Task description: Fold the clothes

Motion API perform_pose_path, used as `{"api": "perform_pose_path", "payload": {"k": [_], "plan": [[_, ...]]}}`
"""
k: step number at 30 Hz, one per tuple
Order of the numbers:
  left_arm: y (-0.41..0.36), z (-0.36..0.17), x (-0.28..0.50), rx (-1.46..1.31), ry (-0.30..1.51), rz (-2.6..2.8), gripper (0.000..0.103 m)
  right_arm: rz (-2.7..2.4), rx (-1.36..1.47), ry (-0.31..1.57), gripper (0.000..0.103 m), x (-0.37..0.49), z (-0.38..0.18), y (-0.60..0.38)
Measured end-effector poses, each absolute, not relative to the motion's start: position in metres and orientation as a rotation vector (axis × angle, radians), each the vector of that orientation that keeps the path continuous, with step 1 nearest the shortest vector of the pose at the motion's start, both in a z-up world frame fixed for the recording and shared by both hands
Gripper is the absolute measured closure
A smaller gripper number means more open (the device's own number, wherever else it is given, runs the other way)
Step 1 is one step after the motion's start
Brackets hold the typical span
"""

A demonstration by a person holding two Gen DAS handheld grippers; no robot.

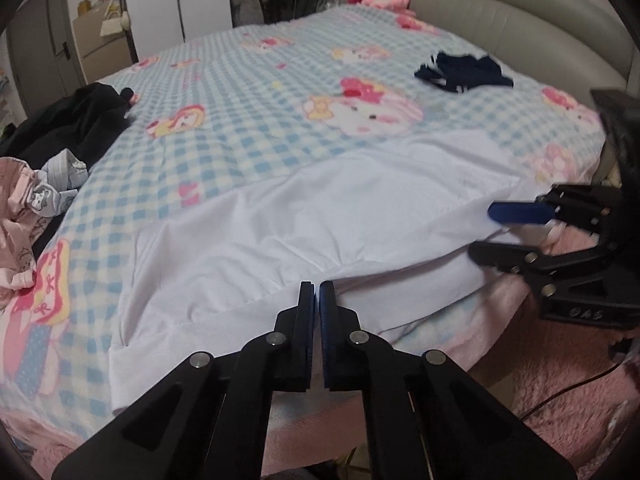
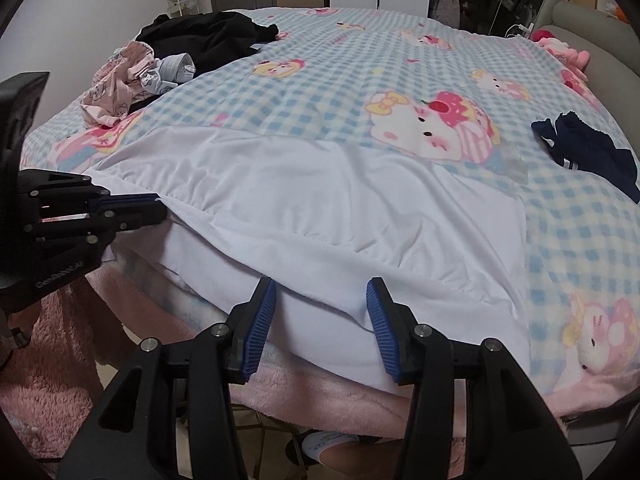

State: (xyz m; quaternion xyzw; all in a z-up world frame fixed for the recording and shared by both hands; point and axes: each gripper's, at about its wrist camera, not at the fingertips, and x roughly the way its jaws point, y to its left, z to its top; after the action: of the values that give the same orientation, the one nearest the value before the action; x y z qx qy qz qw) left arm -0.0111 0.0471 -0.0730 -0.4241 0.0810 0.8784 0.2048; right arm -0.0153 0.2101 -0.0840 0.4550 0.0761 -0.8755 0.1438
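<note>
Gripping near-edge hem of white smooth-fabric garment [image 1: 320, 216], spread at near edge of blue-checked cartoon blanket [image 1: 248, 132]: left gripper [image 1: 316, 292] clamped | right gripper [image 2: 320, 300] agape, hem between pads, unpinched | risk: one-sided lift skews fold, cloth slides off edge.

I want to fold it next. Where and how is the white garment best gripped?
Probably at the near hem of the white garment, coming from the bed's front edge: there the cloth hangs free, so fingers can close over it. The left gripper is shut there; the right gripper stands open.
</note>
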Motion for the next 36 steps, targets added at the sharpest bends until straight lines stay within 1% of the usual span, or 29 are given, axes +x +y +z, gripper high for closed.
{"api": "perform_pose_path", "payload": {"k": [1,2,3,7,10,14,17,19,20,21,23,25,27,28,29,31,32,33,35,36], "plan": [[0.045,-0.070,-0.009,-1.173,0.205,2.449,0.100,-2.530,1.305,0.230,0.055,-0.014,-0.084,0.210],[0.043,-0.066,-0.006,-1.163,0.186,2.449,0.100,-2.541,1.291,0.241,0.070,-0.012,-0.084,0.210],[0.041,-0.063,-0.002,-1.149,0.172,2.449,0.100,-2.555,1.271,0.249,0.101,-0.009,-0.082,0.210],[0.036,-0.061,0.009,-1.132,0.178,2.454,0.100,-2.591,1.183,0.271,0.101,0.007,-0.071,0.212],[0.036,-0.076,0.003,-1.215,0.170,2.423,0.100,-2.580,1.198,0.285,0.103,0.011,-0.074,0.212],[0.029,-0.094,-0.006,-1.342,0.092,2.392,0.094,-2.588,1.245,0.273,0.103,0.013,-0.081,0.218],[0.012,-0.090,-0.004,-1.322,-0.014,2.404,0.094,-2.609,1.277,0.260,0.103,0.014,-0.082,0.228],[0.001,-0.087,-0.003,-1.311,-0.046,2.415,0.092,-2.606,1.296,0.191,0.103,0.013,-0.082,0.240],[0.000,-0.087,-0.003,-1.310,-0.030,2.418,0.087,-2.602,1.301,0.155,0.102,0.013,-0.082,0.245],[-0.001,-0.087,-0.004,-1.308,-0.015,2.419,0.078,-2.593,1.301,0.132,0.102,0.013,-0.082,0.247],[0.001,-0.086,-0.006,-1.299,-0.019,2.406,0.069,-2.573,1.291,0.111,0.101,0.013,-0.081,0.247],[0.008,-0.087,-0.007,-1.284,0.010,2.399,0.068,-2.550,1.284,0.114,0.095,0.012,-0.079,0.240],[0.022,-0.090,-0.007,-1.274,0.128,2.401,0.069,-2.526,1.283,0.155,0.081,0.011,-0.080,0.229],[0.030,-0.091,-0.007,-1.267,0.186,2.401,0.069,-2.513,1.281,0.183,0.078,0.011,-0.081,0.223],[0.036,-0.092,-0.007,-1.258,0.238,2.400,0.070,-2.504,1.276,0.208,0.077,0.011,-0.081,0.217],[0.046,-0.092,-0.007,-1.234,0.316,2.404,0.093,-2.487,1.271,0.225,0.076,0.011,-0.081,0.209],[0.048,-0.089,-0.007,-1.219,0.335,2.415,0.101,-2.477,1.269,0.231,0.074,0.011,-0.081,0.206],[0.050,-0.086,-0.007,-1.201,0.351,2.427,0.101,-2.468,1.265,0.237,0.069,0.012,-0.080,0.202],[0.049,-0.073,-0.002,-1.135,0.324,2.447,0.101,-2.463,1.257,0.248,0.062,0.012,-0.080,0.197],[0.047,-0.065,0.001,-1.105,0.306,2.453,0.101,-2.465,1.257,0.250,0.061,0.011,-0.080,0.196]]}}
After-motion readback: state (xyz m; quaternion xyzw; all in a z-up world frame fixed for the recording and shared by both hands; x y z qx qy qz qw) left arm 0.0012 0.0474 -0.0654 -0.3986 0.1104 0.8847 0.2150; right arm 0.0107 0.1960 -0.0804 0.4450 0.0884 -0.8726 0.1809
